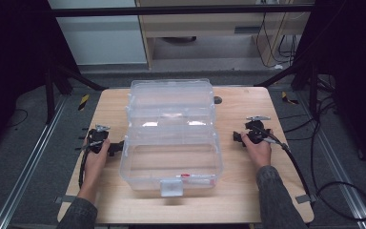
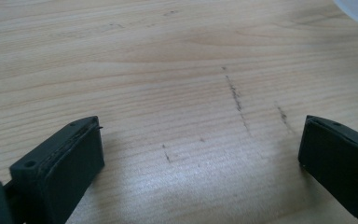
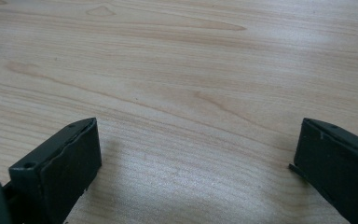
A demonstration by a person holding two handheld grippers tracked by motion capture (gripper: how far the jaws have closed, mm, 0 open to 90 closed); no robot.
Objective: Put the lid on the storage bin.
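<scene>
Nearest, a clear plastic storage box [image 1: 171, 143] sits at table [image 1: 238, 200] centre, its white latch [image 1: 171, 188] at 6 o'clock and its lid raised at 12. At the box's 9 o'clock rests the left gripper [image 1: 119, 147], jaws spread wide with bare wood between them. At its 3 o'clock rests the right gripper [image 1: 237, 138], jaws likewise wide and gripping nothing. Beyond the table stands a pale cabinet [image 1: 205, 24].

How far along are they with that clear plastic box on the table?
Already done: the clear box stands open, its tiers spread apart. In hand: nothing; the left claw and right claw rest open beside it, each over bare table. Left: whatever handling of the box follows.
</scene>
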